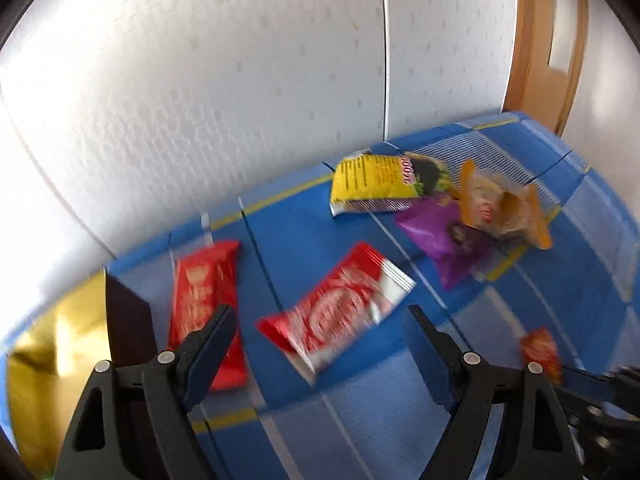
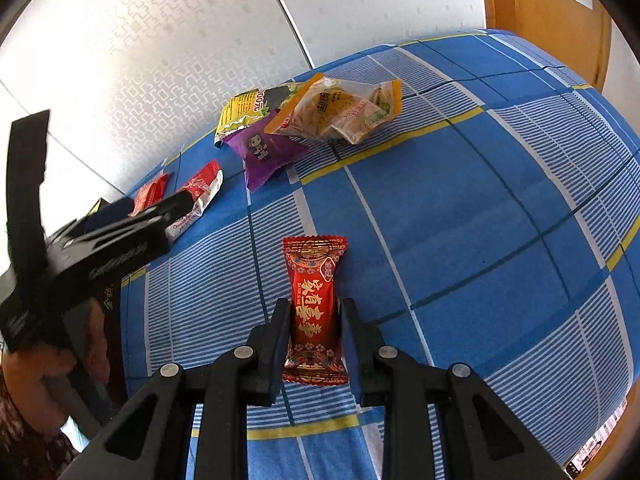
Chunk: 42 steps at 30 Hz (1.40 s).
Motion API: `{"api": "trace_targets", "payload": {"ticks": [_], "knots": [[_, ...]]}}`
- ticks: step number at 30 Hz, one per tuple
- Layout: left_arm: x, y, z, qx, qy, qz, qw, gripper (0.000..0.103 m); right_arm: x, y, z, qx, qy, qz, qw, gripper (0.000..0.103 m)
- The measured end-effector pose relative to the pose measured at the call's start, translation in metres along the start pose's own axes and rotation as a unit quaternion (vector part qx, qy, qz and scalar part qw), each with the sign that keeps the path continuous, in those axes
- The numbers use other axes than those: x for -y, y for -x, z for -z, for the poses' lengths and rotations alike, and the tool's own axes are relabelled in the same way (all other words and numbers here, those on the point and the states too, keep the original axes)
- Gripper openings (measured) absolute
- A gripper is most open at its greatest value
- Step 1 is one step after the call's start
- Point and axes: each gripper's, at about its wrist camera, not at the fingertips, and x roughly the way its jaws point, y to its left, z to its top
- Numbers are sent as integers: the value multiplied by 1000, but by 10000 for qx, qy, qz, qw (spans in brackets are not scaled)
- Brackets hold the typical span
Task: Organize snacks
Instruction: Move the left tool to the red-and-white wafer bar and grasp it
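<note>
A blue checked cloth [image 2: 460, 208] covers the surface before a white patterned wall [image 2: 152, 48]. The red candy [image 2: 315, 308] lies on it, clamped between the narrowed jaws of the right gripper [image 2: 315, 320]. The left gripper [image 1: 320, 320] hangs wide open and empty above a red-and-white wrapper [image 1: 336, 308]. Farther back lie yellow [image 1: 372, 184], purple [image 1: 444, 236] and orange [image 1: 500, 208] packets, overlapping.

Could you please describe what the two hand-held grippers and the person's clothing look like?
Each hand-held gripper, left and right, is matte black plastic with triangular cut-outs, silver rivets and dark blue finger pads. The left one bears faint lettering. The person's dark patterned sleeve shows.
</note>
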Motion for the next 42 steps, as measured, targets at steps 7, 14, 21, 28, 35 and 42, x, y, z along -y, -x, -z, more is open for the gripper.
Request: {"api": "trace_targets", "payload": {"ticks": [7,14,21,28,35,42], "knots": [[8,-31,-5,-299,-371,143,9988,84,0,-1,-1,0,7,-25,10000,25],[7,-8,18,-234,-358,404,9983,42,2,0,-1,5,-5,-22,10000,25],[12,-1,32,-204,-349,310,9987,39,-1,0,0,38,82,64,9999,25],[18,12,45,-233,-262,235,9991,39,-3,0,1,39,64,63,10000,25],[24,23,63,-216,-83,210,9995,39,-3,1,0,45,68,71,9999,25],[20,26,66,-240,121,216,9994,50,-2,1,0,43,50,54,10000,25]]}}
